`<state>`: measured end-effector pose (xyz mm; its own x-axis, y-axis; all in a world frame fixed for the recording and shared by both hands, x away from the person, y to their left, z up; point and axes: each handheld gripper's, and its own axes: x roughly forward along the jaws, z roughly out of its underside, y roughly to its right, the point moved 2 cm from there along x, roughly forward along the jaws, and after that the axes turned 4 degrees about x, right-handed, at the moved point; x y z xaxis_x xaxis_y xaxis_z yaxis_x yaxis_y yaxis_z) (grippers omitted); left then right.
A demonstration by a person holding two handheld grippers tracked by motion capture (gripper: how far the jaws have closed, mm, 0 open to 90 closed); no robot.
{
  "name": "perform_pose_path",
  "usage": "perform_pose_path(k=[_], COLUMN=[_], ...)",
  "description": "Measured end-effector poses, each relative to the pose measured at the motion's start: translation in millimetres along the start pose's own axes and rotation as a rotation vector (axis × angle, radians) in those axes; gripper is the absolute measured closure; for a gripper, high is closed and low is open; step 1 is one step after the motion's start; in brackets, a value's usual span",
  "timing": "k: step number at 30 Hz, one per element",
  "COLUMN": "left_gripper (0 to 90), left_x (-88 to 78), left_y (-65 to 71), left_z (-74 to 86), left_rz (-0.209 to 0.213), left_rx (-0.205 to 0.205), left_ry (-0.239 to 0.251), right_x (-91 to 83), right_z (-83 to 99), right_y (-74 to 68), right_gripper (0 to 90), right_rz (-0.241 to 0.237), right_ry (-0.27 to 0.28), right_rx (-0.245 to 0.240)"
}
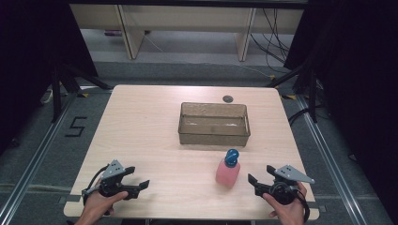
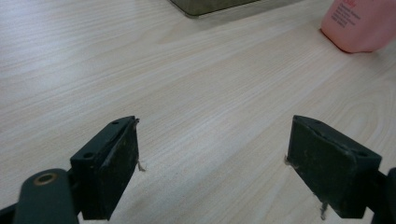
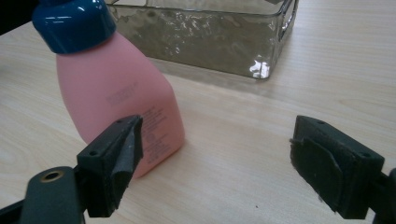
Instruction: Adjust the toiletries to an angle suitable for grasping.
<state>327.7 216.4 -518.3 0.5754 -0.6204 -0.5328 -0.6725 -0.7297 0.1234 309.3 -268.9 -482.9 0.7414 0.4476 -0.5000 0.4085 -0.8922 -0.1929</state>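
Dark curtained room, grey floor, light wood bench (image 1: 141, 140) in the middle. Order by size from there:

Clear plastic bin (image 1: 214, 123) sits up the bench, well beyond both tools, a bit closer to the right one. In the right tool's view its wall (image 3: 205, 37) runs just behind the bottle.

Pink bottle (image 1: 228, 171) with blue cap (image 1: 232, 157) stands upright on the bench, near the right tool, just off its jaw tips and toward the left tool's side. In the right tool's view the bottle (image 3: 121, 102) stands ahead of the left-hand jaw, not between the jaws, no pad contact. The left tool's view catches its base (image 2: 359, 23) far off at top right.

Left tool (image 1: 138, 180): held low by a hand near the bench's front edge, jaws spread wide, nothing between them, bare wood ahead.

Right tool (image 1: 259, 177): held by the other hand at the front edge, jaws spread wide, gripping nothing.
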Motion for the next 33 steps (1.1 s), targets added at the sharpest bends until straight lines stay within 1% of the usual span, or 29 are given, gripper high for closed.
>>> perform_pose_path(k=[1, 2, 3, 4, 5, 6, 8, 9, 10, 11, 12, 13, 15, 16, 17, 18, 19, 20, 21, 22, 23, 24, 25, 27, 28, 29, 31, 32, 33], left_gripper=[15.9, 15.9, 15.9, 15.9, 15.9, 15.9, 15.9, 15.9, 15.9, 15.9, 15.9, 15.9, 15.9, 15.9, 15.9, 15.9, 15.9, 15.9, 15.9, 15.9, 15.9, 15.9, 15.9, 15.9, 15.9, 15.9, 15.9, 15.9, 15.9], left_x=[0.0, -0.1, -0.1, -0.1, 0.0, 0.0, 0.5, 0.3, 0.5, 0.4, 0.5, 0.2, 0.2, 0.2, 0.3, 0.3, -0.2, -0.2, -0.2, 0.3, 0.3, 0.3, -0.2, 0.0, 0.7, 1.1, 1.5, 1.5, 1.6], left_y=[0.0, -0.1, -0.1, -0.1, -0.1, -0.1, 0.4, 0.4, 0.4, 0.4, 0.4, 0.4, 0.3, 0.3, 0.3, 0.3, -0.2, -0.2, -0.2, 0.4, 0.3, 0.3, -0.4, -0.2, 0.4, 0.3, 0.5, 0.6, 0.5], left_z=[0.0, -0.1, 0.0, 0.0, -0.1, -0.1, -0.2, -0.2, -0.1, -0.2, -0.2, -0.3, -0.2, -0.2, -0.2, -0.2, -0.2, -0.2, -0.2, -0.3, -0.3, -0.3, -0.1, -0.2, -0.3, -0.2, -0.3, -0.3, -0.5], left_rz=[0.0, 0.0, -0.001, -0.001, -0.001, -0.001, -0.002, -0.003, -0.002, -0.002, -0.002, -0.004, -0.004, -0.004, -0.004, -0.004, -0.004, -0.004, -0.004, -0.004, -0.004, -0.004, -0.005, -0.005, -0.004, -0.005, -0.005, -0.006, -0.005], left_rx=[0.0, 0.0, 0.0, 0.0, -0.001, -0.001, -0.009, -0.008, -0.008, -0.008, -0.008, -0.007, -0.007, -0.008, -0.007, -0.007, 0.0, 0.0, 0.0, -0.008, -0.007, -0.007, 0.001, 0.0, -0.008, -0.008, -0.011, -0.011, -0.008], left_ry=[0.001, 0.001, 0.002, 0.002, 0.003, 0.003, 0.01, 0.005, 0.009, 0.008, 0.01, 0.005, 0.005, 0.005, 0.005, 0.004, -0.002, -0.002, -0.002, 0.005, 0.004, 0.004, -0.004, -0.002, 0.004, 0.005, 0.008, 0.007, 0.007], right_x=[-0.5, -0.5, 0.2, 0.2, -1.4, -1.4, -3.7, -4.2, -3.7, -4.4, -4.4, -2.9, -4.0, -4.2, -5.5, -7.4, -7.0, -7.0, -7.0, -7.4, -8.7, -8.7, -8.2, -7.4, -7.6, -8.1, -9.3, -10.0, -9.3], right_z=[-0.1, -0.1, -1.0, -1.0, -1.8, -1.8, -2.9, -3.0, -3.6, -3.2, -3.2, -3.8, -4.2, -4.9, -5.5, -5.5, -6.6, -6.6, -6.9, -7.3, -7.4, -7.4, -9.2, -9.6, -9.6, -11.0, -11.4, -11.0, -11.5], right_y=[-2.4, -2.4, -2.7, -2.7, -5.1, -5.1, -5.6, -7.3, -6.2, -8.6, -8.6, -10.9, -12.4, -12.5, -13.7, -17.9, -17.2, -17.2, -17.3, -18.7, -24.0, -24.0, -22.4, -23.0, -25.6, -24.5, -25.6, -29.0, -27.6], right_gripper=[17.8, 17.8, 17.9, 17.9, 17.9, 17.9, 17.9, 18.0, 18.0, 18.1, 18.1, 18.1, 18.2, 18.2, 18.3, 18.4, 18.5, 18.5, 18.6, 18.6, 18.8, 18.8, 18.9, 19.0, 19.0, 19.3, 19.3, 19.5, 19.6], right_rz=[-0.005, -0.005, -0.011, -0.011, -0.024, -0.024, -0.015, -0.021, -0.013, -0.008, -0.008, -0.04, -0.033, -0.041, -0.042, -0.046, -0.052, -0.052, -0.048, -0.052, -0.071, -0.071, -0.065, -0.07, -0.094, -0.069, -0.076, -0.086, -0.075], right_ry=[-0.003, -0.003, 0.016, 0.016, 0.015, 0.015, 0.02, 0.02, 0.029, 0.015, 0.015, 0.04, 0.036, 0.047, 0.047, 0.025, 0.038, 0.038, 0.044, 0.042, 0.037, 0.037, 0.053, 0.056, 0.054, 0.068, 0.06, 0.05, 0.055], right_rx=[0.013, 0.013, -0.01, -0.01, 0.007, 0.007, -0.01, 0.002, -0.024, -0.009, -0.009, -0.005, -0.007, -0.021, -0.022, 0.008, -0.021, -0.021, -0.033, -0.028, 0.014, 0.014, -0.04, -0.042, -0.017, -0.052, -0.046, -0.01, -0.029])
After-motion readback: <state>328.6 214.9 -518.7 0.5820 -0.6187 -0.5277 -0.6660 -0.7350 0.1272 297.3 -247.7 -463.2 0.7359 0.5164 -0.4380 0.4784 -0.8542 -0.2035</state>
